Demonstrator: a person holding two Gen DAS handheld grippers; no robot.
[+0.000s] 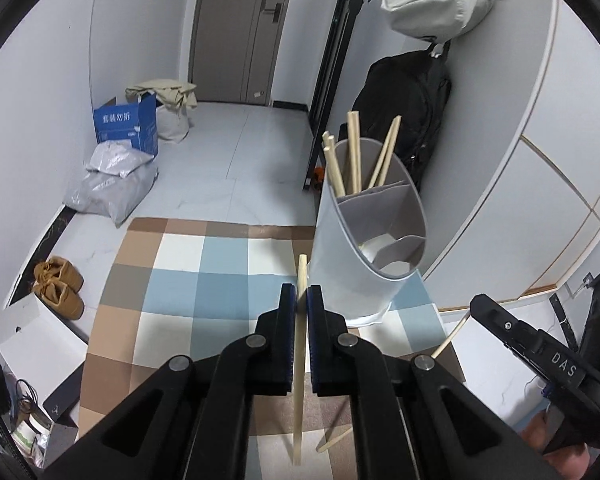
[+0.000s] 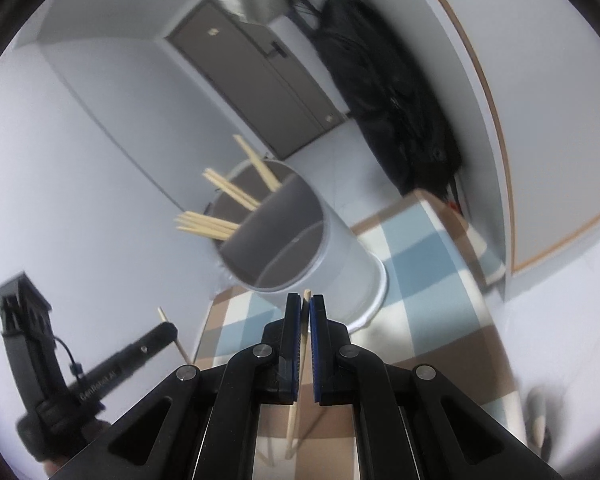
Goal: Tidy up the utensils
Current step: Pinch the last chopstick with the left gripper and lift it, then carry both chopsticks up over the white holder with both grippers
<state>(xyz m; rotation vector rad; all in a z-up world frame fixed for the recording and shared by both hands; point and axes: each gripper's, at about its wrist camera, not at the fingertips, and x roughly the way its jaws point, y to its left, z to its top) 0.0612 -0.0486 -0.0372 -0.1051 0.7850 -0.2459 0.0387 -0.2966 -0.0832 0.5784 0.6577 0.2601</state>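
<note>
Checked cloth (image 1: 204, 280) in blue, white and brown squares covers the counter, which is the largest surface before me. On it, toward the far right, stands the pale grey utensil holder (image 1: 352, 264), a tall slant-topped cylinder split into compartments by inner walls. Its rear compartment holds the stored chopsticks (image 1: 354, 156), several wooden sticks leaning outward past the rim; the front compartments show pale interiors, contents not determinable. My left gripper (image 1: 302, 300) is clenched on one wooden chopstick (image 1: 300, 360), which runs between the blue-lined pads and projects a little past the tips, lifted clear of the cloth, near the holder's base. My right gripper (image 2: 307, 312) is likewise clamped on a second chopstick (image 2: 300, 360), its tip showing just past the pads, in front of the holder (image 2: 332, 264). In the left wrist view the right gripper (image 1: 476, 306) sits at the lower right with its stick angled down to the left. Another loose stick (image 1: 334, 440) shows low on the cloth beneath the left gripper
</note>
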